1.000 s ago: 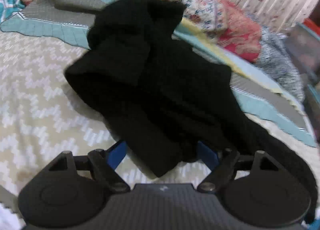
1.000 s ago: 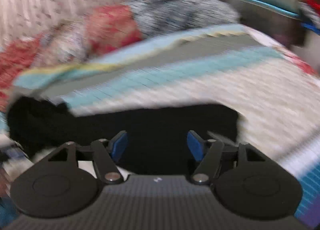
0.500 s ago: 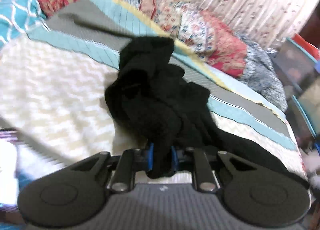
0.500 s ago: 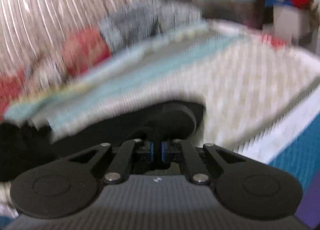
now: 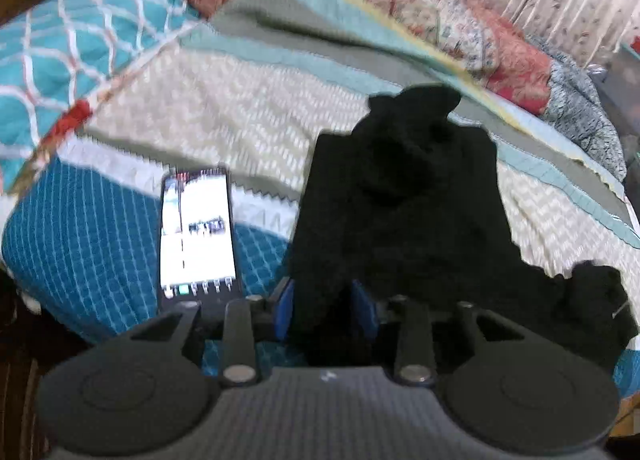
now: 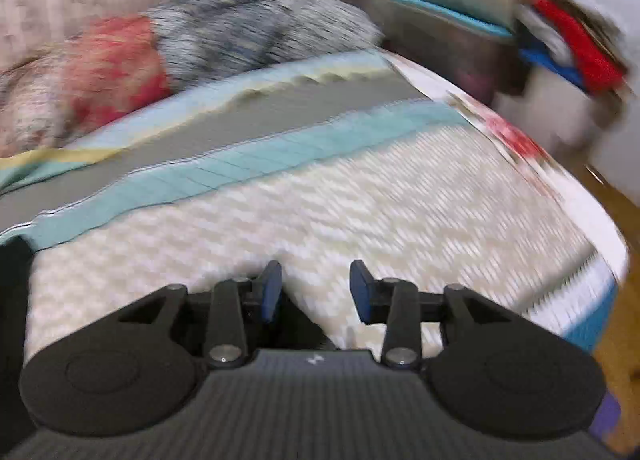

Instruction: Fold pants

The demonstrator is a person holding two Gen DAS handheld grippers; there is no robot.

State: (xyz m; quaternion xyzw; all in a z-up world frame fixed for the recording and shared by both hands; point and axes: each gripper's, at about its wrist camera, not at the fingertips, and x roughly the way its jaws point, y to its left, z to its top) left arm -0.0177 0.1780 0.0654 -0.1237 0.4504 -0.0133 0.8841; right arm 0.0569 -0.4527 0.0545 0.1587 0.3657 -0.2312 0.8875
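1. Black pants (image 5: pixel 400 196): lying bunched on quilt (image 5: pixel 248 112), long axis running away from the camera; soft, matte, lumpy knit.
2. Left gripper (image 5: pixel 326 310): jaws partly parted, fabric lying between the blue pads; grip unclear.
3. Right gripper (image 6: pixel 314 292): hovering with jaws apart, holding nothing.
4. Phone (image 5: pixel 197 236): lying lit beside pants.

Phone (image 5: pixel 197 232) left of pants (image 5: pixel 404 212), pillows (image 6: pixel 256 26) behind, quilt (image 6: pixel 360 196) open rightward
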